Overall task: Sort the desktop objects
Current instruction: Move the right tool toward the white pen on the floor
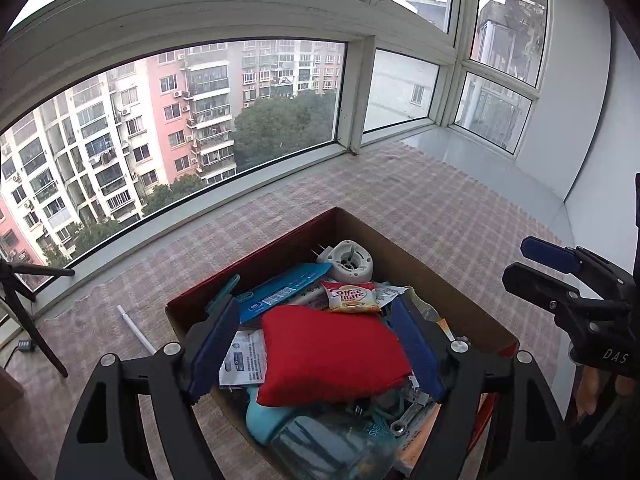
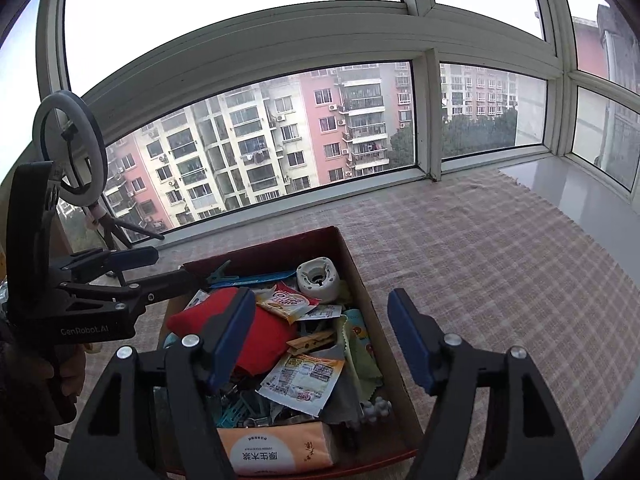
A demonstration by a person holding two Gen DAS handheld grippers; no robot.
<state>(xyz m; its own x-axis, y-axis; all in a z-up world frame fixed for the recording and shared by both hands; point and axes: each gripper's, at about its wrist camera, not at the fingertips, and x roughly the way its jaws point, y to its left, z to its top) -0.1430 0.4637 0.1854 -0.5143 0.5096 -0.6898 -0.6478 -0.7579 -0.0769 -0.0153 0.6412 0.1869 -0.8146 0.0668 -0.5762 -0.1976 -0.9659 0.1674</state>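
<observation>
Cardboard makes up the box point(image 1: 432, 276) under both your grippers, and it is packed. Going left to right in your left wrist view: a white pen point(image 1: 136, 330) lies on the checked cloth point(image 1: 420, 208) outside the box, left of your left gripper point(image 1: 320, 344); inside are a blue packet point(image 1: 280, 294), a red pouch point(image 1: 332, 354) on top of the pile, a Coffee-mate sachet point(image 1: 350, 296) and a white round plastic part point(image 1: 348, 260) at the far end. Your left gripper stands wide, the red pouch between its blue pads with a gap on each side. Your right gripper point(image 2: 322, 340) is also spread wide, gripping nothing; its left pad is over the pouch, a wooden clothespin point(image 2: 312, 343) and a tissue pack point(image 2: 276, 450) lie between its fingers.
</observation>
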